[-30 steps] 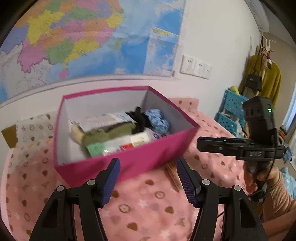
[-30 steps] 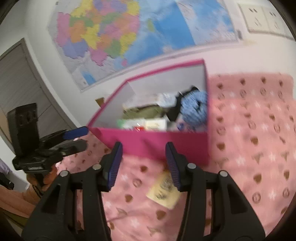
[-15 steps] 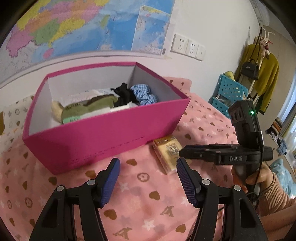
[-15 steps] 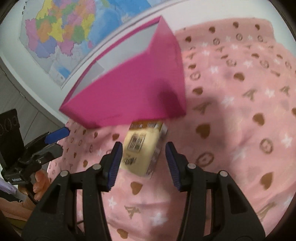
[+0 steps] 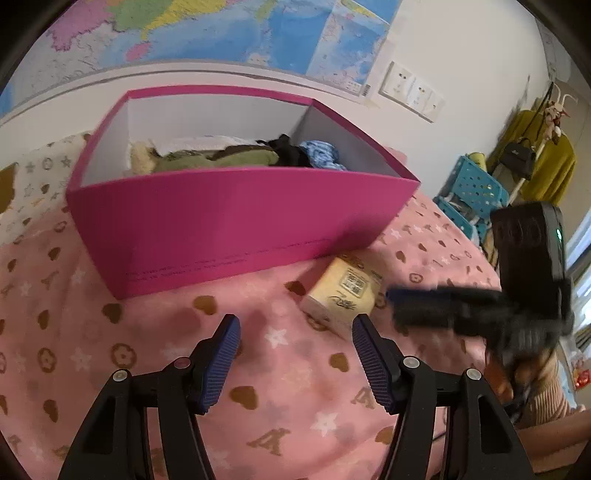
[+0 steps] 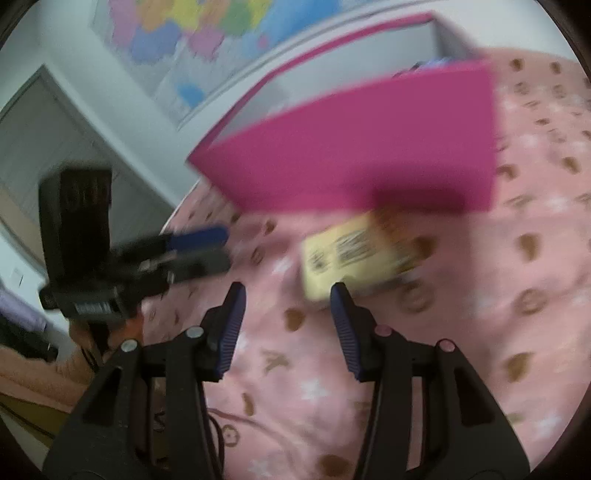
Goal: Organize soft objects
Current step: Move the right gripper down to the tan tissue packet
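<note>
A pink box (image 5: pixel 229 218) sits on the pink patterned blanket (image 5: pixel 110 332) and holds several soft items: a green cloth (image 5: pixel 218 160), a black one (image 5: pixel 288 151) and a blue one (image 5: pixel 319 153). A yellow tissue pack (image 5: pixel 343 291) lies on the blanket in front of the box's right end; it also shows in the right wrist view (image 6: pixel 354 254). My left gripper (image 5: pixel 293 354) is open and empty above the blanket, just left of the pack. My right gripper (image 6: pixel 286 325) is open and empty, with its right finger close to the pack. The right wrist view is blurred.
A wall with a map (image 5: pixel 221 29) and sockets (image 5: pixel 410 88) runs behind the box. Blue baskets (image 5: pixel 472 192) and a coat rack with a yellow garment (image 5: pixel 546 170) stand at the far right. A grey door (image 6: pixel 48 140) shows at left in the right wrist view.
Both grippers have dropped lower and come closer to the tissue pack. The right gripper has swung in from the right, blurred in motion. Both stay open.
</note>
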`<state>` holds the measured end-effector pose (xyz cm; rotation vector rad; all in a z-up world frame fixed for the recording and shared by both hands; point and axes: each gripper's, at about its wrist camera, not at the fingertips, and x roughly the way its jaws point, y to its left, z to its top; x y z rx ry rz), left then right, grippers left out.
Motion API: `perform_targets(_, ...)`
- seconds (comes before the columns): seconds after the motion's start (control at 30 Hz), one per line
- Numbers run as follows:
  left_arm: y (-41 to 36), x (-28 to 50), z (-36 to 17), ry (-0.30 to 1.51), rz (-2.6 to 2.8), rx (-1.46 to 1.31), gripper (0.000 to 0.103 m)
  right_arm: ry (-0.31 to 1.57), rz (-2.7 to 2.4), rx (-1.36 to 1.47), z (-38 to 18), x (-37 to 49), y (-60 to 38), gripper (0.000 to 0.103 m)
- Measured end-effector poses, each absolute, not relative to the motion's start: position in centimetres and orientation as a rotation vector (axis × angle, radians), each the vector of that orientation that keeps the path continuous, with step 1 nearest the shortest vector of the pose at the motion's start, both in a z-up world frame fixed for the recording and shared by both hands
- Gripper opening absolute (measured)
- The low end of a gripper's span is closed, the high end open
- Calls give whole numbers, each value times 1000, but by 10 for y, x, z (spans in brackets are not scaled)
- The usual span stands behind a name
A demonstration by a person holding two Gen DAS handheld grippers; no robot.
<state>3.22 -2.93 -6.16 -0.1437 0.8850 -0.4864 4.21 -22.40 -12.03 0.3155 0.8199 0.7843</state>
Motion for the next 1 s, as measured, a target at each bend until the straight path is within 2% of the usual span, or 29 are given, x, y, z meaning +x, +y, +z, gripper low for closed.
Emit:
perform_targets(0.1, -42, 38, -70, 918, -510, -143, 62, 795, 693, 336, -116, 52, -245, 50)
perform_targets(0.23, -58, 43, -81, 958, -546, -153, 50, 802, 637, 326, -117, 66, -252, 50)
perform_targets(0.43, -64, 46, -84, 973, -560, -173, 42, 843, 655, 323, -130, 81, -241, 50)
perform_targets(0.5, -63, 46, -86, 979, -563, -189, 38, 851, 664, 323, -133, 84, -236, 45)
perform_targets(0.57, -62, 48, -89, 986, -571, -208, 29, 855, 669, 315, -134, 83, -233, 38)
perform_targets(0.63, -59, 50, -90, 989, -568, -212, 29, 864, 678, 311, -137, 79, -230, 33)
perform_targets(0.8, -55, 49, -88, 988, -575, -214, 29, 868, 683, 303, -138, 67, -228, 33)
perform_targets(0.93, -56, 43, -87, 990, -575, -180, 38, 876, 701, 297, -137, 56, -225, 33)
perform_targets(1.0, -55, 42, -86, 987, -573, -174, 38, 888, 720, 296, -137, 52, -223, 33)
